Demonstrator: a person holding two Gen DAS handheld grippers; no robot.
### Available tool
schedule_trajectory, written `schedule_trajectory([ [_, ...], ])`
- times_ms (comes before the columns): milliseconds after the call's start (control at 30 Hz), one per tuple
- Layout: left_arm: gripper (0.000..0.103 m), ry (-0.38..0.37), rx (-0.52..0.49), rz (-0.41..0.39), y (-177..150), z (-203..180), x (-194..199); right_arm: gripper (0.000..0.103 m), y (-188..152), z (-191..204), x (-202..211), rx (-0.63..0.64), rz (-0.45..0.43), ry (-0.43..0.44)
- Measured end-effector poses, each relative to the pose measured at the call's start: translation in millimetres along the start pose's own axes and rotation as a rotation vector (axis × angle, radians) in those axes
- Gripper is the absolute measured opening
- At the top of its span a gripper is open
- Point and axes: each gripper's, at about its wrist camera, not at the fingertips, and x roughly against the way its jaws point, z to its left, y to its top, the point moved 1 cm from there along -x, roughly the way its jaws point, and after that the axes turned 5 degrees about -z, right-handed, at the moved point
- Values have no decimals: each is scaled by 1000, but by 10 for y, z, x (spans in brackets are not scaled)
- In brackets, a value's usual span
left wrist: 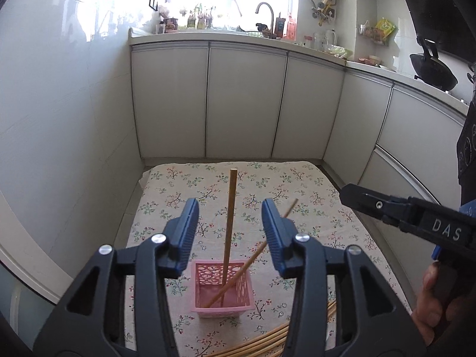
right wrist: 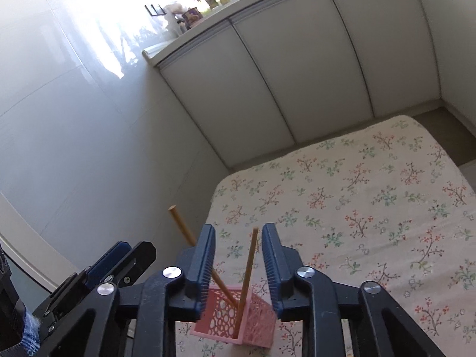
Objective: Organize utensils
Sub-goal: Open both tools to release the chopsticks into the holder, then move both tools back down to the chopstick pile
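Chopsticks go in: two [left wrist: 228, 223] stand in the pink basket [left wrist: 224, 290], more [left wrist: 267, 342] wait on the surface.
Left tongs [left wrist: 229, 232] and right tongs [right wrist: 238, 255] both part-open, holding nothing.

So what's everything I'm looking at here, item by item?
pink basket: one, pink lattice plastic, standing on the cloth between the grippers.
chopsticks in basket: two, light wood, one near upright, the other leaning.
loose chopsticks: several, light wood, lying on the cloth near the bottom edge.
tablecloth: one, cream with a floral print, covering the table.
cabinets: a row, pale grey, behind the table.
faucet: one, metal, on the counter by the window.
wok: one, black, on the right counter.
left hand-held gripper: black with blue pads, open around the upright chopstick.
right hand-held gripper: same colours, open.
hand: one, holding the right gripper.
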Motion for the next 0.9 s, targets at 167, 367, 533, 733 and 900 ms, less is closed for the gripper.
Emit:
schedule_trajectory([
  [167, 66, -3, 17, 11, 19, 12, 113, 49, 41, 4, 222, 16, -6, -19],
  [367, 82, -7, 9, 46, -55, -38, 262, 66, 22, -30, 483, 28, -5, -46],
  [533, 96, 5, -3, 127, -230, -74, 299, 80, -78, -93, 618, 38, 28, -89],
  [733, 97, 8, -40, 246, -559, -125, 249, 86, -316, -250, 641, 93, 122, -189],
  [900, 97, 22, -106, 319, -822, -190, 153, 87, -578, -427, 570, 156, 215, -285],
])
